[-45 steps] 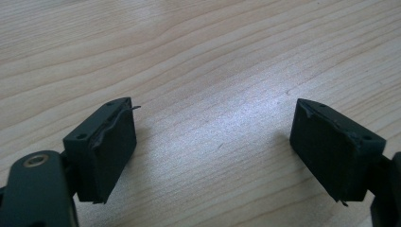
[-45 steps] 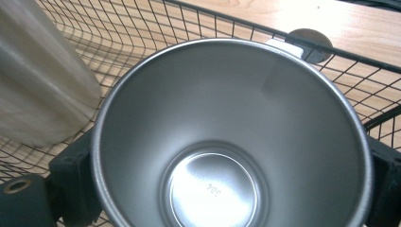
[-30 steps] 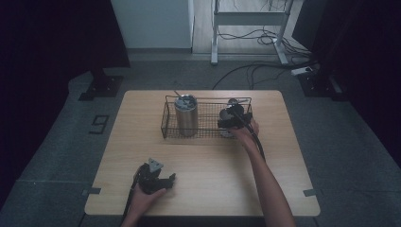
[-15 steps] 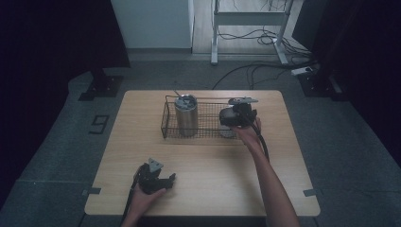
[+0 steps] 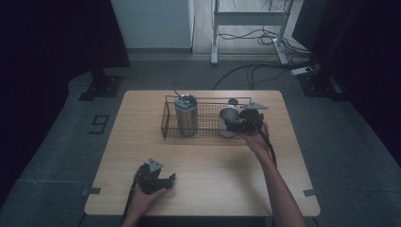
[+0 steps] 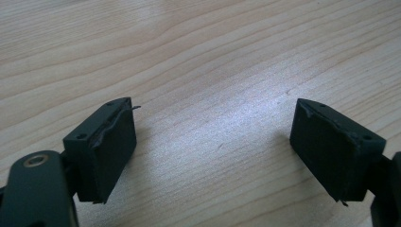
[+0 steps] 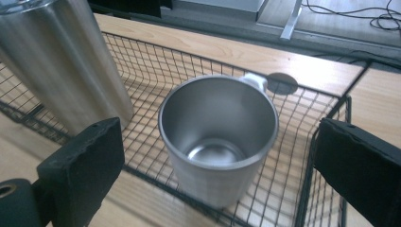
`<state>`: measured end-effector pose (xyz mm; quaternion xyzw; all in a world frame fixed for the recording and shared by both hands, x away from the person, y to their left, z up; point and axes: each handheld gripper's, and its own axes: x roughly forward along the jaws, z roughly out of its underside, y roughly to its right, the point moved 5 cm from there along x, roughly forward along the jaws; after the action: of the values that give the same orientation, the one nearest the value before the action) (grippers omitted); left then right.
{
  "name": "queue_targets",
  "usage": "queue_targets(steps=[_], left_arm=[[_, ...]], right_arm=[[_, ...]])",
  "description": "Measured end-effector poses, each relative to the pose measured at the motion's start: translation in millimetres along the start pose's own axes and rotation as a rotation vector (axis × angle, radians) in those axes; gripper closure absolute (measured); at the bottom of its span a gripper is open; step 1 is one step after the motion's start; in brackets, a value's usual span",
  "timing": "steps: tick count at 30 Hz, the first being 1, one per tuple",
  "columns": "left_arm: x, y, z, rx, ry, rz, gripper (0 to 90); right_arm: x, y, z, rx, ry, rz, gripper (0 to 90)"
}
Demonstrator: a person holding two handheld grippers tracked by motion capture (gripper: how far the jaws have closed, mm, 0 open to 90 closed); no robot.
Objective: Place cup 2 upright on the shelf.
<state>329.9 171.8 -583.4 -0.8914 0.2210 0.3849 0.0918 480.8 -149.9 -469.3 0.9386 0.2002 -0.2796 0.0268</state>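
Note:
A steel cup (image 7: 217,142) stands upright and empty at the right end of a black wire basket (image 5: 208,98). My right gripper (image 5: 238,124) hovers at the cup's (image 5: 229,117) right side, open. Its jaws have just been closing a little, with the cup in line between them but just beyond the pads (image 7: 85,165), untouched. A tall steel tumbler (image 5: 186,116) stands in the basket's left end. Down at the table's near left, my left gripper (image 5: 166,182) rests open over bare wood (image 6: 189,47), nothing between its jaws.
The basket's wire wall (image 7: 326,156) runs just inside my right-hand jaw. A dark round hole (image 5: 233,101) in the tabletop lies behind the basket. Beyond the table's far edge stand a white cabinet (image 5: 151,23) and a metal frame with cables (image 5: 250,19).
My right gripper has drawn back to the right and slightly up from over the cup, uncovering the cup's rim. The left gripper and both vessels have stayed put.

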Motion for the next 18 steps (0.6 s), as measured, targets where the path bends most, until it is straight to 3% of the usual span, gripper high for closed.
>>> queue_targets(steps=[5, 18], left_arm=[[0.0, 0.0, 0.0, 0.000, 0.000, 0.000, 15.5], [0.1, 0.1, -0.1, -0.002, 0.002, 0.000, 15.5]], right_arm=[[-15.5, 6.2, 14.9, 0.009, 0.011, -0.004, 2.2], [-63.9, 11.2, 74.5, 0.008, 0.030, -0.040, 5.4]])
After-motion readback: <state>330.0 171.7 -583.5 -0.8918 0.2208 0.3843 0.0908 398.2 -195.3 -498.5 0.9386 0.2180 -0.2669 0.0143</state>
